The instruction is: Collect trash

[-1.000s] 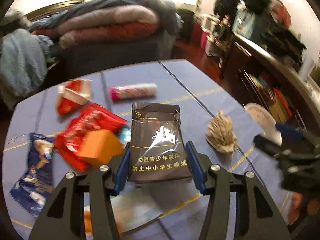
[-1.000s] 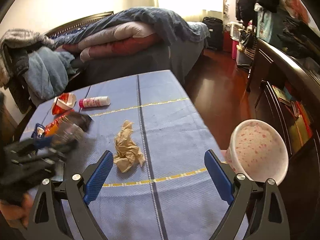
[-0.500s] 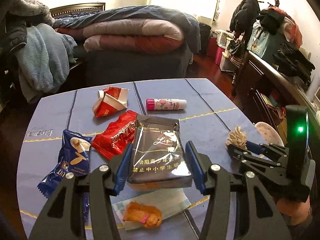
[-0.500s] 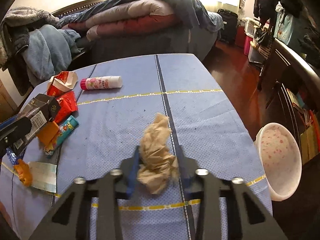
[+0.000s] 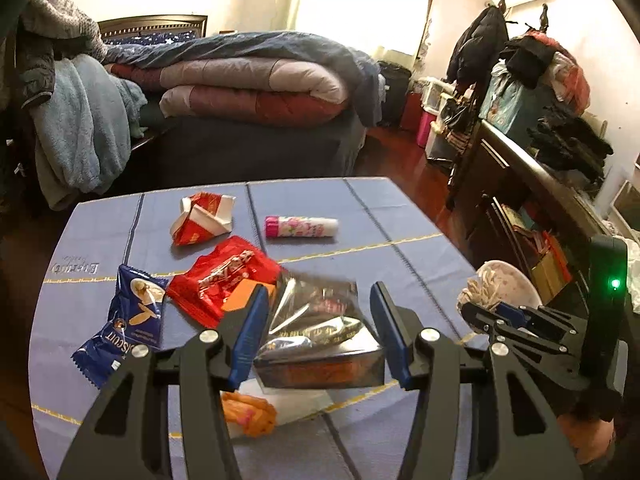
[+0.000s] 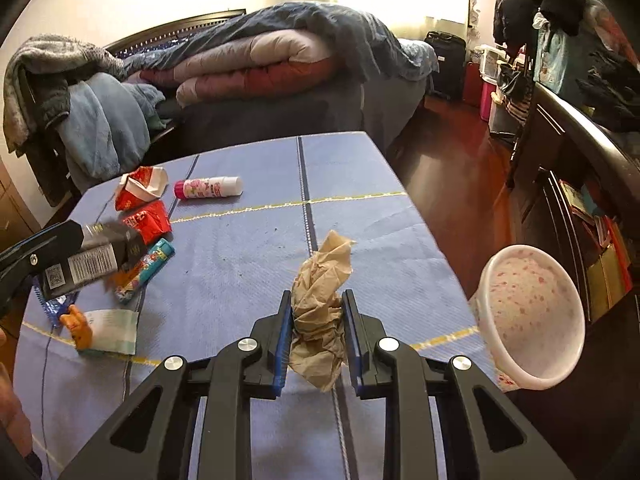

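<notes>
My left gripper (image 5: 318, 332) is shut on a dark cigarette pack (image 5: 320, 336) and holds it tilted above the blue table (image 5: 360, 216). The pack also shows in the right wrist view (image 6: 92, 256). My right gripper (image 6: 316, 336) is shut on a crumpled brown tissue (image 6: 320, 300) lifted off the table. The tissue also shows in the left wrist view (image 5: 478, 294). A pink-speckled white bin (image 6: 532, 316) stands past the table's right edge.
On the table lie a red wrapper (image 5: 224, 276), a blue biscuit packet (image 5: 124, 320), a red-white carton (image 5: 204, 218), a pink-capped tube (image 5: 300, 226), an orange toy (image 5: 250, 414) on a face mask (image 6: 112, 330), and a colourful tube (image 6: 148, 268). A bed (image 5: 248, 92) stands behind.
My right gripper has lifted the tissue off the table and carried it toward the bin. My left gripper has tilted the cigarette pack flatter and risen.
</notes>
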Tool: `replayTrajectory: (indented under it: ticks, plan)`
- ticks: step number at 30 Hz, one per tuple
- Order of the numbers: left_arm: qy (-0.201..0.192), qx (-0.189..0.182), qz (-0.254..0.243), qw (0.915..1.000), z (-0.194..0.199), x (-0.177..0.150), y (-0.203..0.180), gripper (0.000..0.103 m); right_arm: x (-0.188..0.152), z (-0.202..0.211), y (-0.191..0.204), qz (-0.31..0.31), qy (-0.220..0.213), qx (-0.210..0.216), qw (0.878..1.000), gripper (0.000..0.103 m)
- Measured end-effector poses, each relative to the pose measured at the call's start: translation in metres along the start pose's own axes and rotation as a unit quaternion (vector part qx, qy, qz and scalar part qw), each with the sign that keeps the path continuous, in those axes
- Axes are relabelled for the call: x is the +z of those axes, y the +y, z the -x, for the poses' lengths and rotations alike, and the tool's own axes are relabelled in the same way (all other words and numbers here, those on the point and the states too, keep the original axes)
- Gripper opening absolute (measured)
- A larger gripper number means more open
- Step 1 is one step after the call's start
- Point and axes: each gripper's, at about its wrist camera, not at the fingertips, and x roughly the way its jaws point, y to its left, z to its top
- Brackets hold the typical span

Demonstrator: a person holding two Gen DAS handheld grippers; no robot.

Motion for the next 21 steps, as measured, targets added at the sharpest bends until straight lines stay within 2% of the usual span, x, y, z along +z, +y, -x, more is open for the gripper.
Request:
replayTrajectory:
  ticks: [1,2,5,7,9,10,11,13,15,21]
  plan:
    - [0.005,-0.005,-0.002,1.0,0.001,0.001,-0.003,0.001,0.0,0.003,-0.002,-0.002,-0.002,0.001,1.0,0.024]
    - [0.005,-0.005,0.001,1.0,0.002,0.001,-0.004,0.004,-0.001,0.007,-0.004,-0.004,-0.004,0.002,1.0,0.024]
    - [0.005,-0.015,0.007,0.9999,0.006,0.001,-0.009,0.004,-0.003,0.016,-0.009,-0.009,-0.009,0.006,1.0,0.024]
    - [0.011,-0.007,-0.001,0.9999,0.006,-0.001,-0.014,0.005,-0.004,0.021,-0.011,-0.011,-0.012,0.009,1.0,0.024]
    - [0.027,-0.008,-0.008,0.9996,0.001,-0.006,-0.017,0.028,-0.006,0.023,-0.013,-0.012,-0.013,0.011,1.0,0.024]
    - [0.036,-0.01,-0.01,0.9993,-0.002,-0.01,-0.018,0.06,-0.006,0.024,-0.013,-0.012,-0.013,0.011,1.0,0.024]
    - [0.034,-0.002,-0.009,0.9994,-0.005,-0.016,-0.018,0.083,-0.007,0.025,-0.013,-0.012,-0.013,0.012,1.0,0.024]
    - [0.019,0.016,-0.018,0.9995,-0.006,-0.023,-0.019,0.086,-0.007,0.026,-0.014,-0.012,-0.013,0.014,1.0,0.024]
    - [0.029,0.035,-0.035,0.9984,-0.016,-0.024,-0.018,0.091,-0.009,0.026,-0.014,-0.012,-0.012,0.017,1.0,0.024]
    - [0.111,0.051,-0.102,0.9873,-0.065,-0.034,-0.012,0.092,-0.01,0.024,-0.013,-0.013,-0.009,0.024,1.0,0.024]
